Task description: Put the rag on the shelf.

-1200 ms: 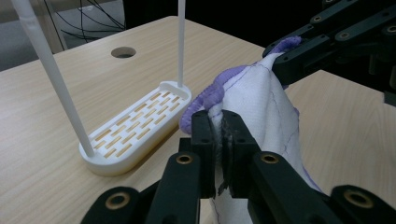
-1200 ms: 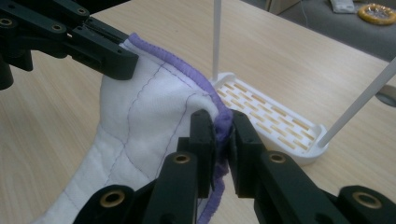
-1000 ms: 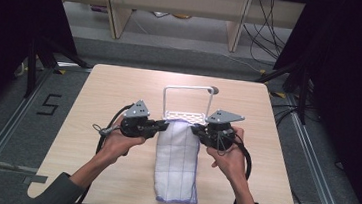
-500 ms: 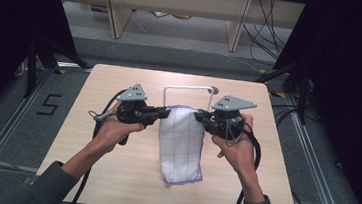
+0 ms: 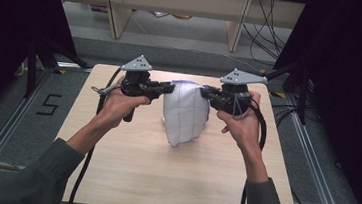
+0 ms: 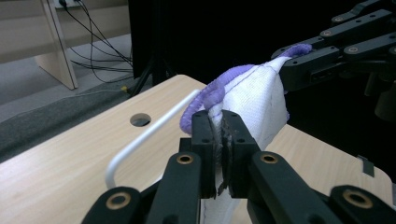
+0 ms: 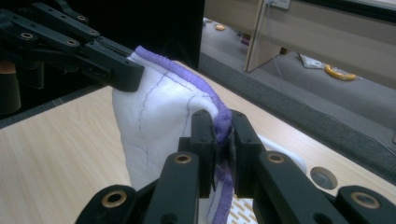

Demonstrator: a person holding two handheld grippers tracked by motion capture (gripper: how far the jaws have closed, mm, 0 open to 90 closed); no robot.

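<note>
A: What are the grippers gripping?
B: The left gripper (image 5: pixel 169 87) and right gripper (image 5: pixel 205 92), jaws clamped, pinch the top corners of a white quilted cloth (image 5: pixel 184 113) with purple piping, hanging above the pale wood table (image 5: pixel 126 177)
A: Behind it?
B: A bent white metal bar (image 6: pixel 140 140)

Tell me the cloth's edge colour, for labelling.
Purple, on a white cloth; clearest in the right gripper view.
</note>
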